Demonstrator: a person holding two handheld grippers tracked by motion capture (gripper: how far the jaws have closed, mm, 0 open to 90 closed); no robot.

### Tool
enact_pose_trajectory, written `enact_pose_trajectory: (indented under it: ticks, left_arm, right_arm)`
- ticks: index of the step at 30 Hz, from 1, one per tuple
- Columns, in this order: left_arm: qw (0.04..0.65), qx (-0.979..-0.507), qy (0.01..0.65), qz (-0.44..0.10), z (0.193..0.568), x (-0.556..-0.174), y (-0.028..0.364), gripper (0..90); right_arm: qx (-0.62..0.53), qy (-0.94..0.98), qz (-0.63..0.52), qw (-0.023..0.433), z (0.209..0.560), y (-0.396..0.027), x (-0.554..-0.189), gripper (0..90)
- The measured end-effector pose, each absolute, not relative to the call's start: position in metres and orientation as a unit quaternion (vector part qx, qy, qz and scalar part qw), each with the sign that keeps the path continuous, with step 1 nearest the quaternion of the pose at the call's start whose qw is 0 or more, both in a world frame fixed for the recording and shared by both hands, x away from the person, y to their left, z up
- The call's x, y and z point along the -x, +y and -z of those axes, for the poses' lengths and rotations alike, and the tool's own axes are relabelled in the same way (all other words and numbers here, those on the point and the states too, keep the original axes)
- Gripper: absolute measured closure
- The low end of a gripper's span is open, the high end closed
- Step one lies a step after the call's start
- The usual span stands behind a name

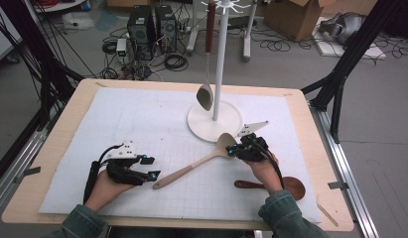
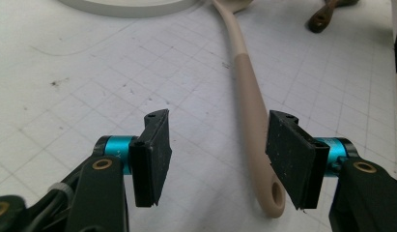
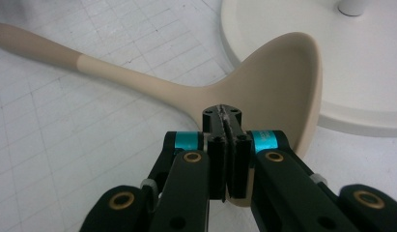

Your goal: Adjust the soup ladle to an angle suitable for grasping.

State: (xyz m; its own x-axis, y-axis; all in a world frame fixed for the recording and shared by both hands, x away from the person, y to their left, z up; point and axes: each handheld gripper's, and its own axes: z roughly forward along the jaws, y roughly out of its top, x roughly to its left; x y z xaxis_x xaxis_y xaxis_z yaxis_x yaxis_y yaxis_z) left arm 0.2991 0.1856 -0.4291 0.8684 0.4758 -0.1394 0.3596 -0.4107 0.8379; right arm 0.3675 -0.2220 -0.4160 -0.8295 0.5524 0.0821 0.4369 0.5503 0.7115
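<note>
Fingers of the right gripper were pressed together on the rim of the beige spoon's bowl, at 3 o'clock on the mat, touching the white stand base. We judged this pinch steadied the bowl. Left gripper fingers stood spread at 8 o'clock, flanking the handle's hole end without pressing it. 1 dark wooden spoon lay at 4 o'clock.
</note>
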Motion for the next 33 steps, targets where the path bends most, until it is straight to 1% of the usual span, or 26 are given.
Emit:
enact_pose_trajectory:
  ticks: [8,14,22,24,33]
  left_arm:
    - [0.475,-0.846,0.235,-0.048,0.433,-0.295,0.178,41.6]
    - [0.468,-0.853,0.225,-0.042,0.435,-0.292,0.173,45.4]
    - [0.455,-0.864,0.215,-0.033,0.44,-0.29,0.167,47.6]
    - [0.451,-0.866,0.214,-0.031,0.442,-0.29,0.166,48.9]
    - [0.429,-0.879,0.205,-0.038,0.447,-0.288,0.162,60.3]
  right_arm:
    - [-0.283,0.874,-0.387,0.075,0.416,-0.221,-0.368,89.0]
    - [-0.282,0.871,-0.395,0.08,0.411,-0.221,-0.369,88.7]
    - [-0.272,0.875,-0.392,0.08,0.411,-0.215,-0.37,87.0]
    - [-0.27,0.879,-0.386,0.077,0.413,-0.212,-0.369,86.9]
    - [-0.268,0.88,-0.384,0.075,0.417,-0.21,-0.368,86.3]
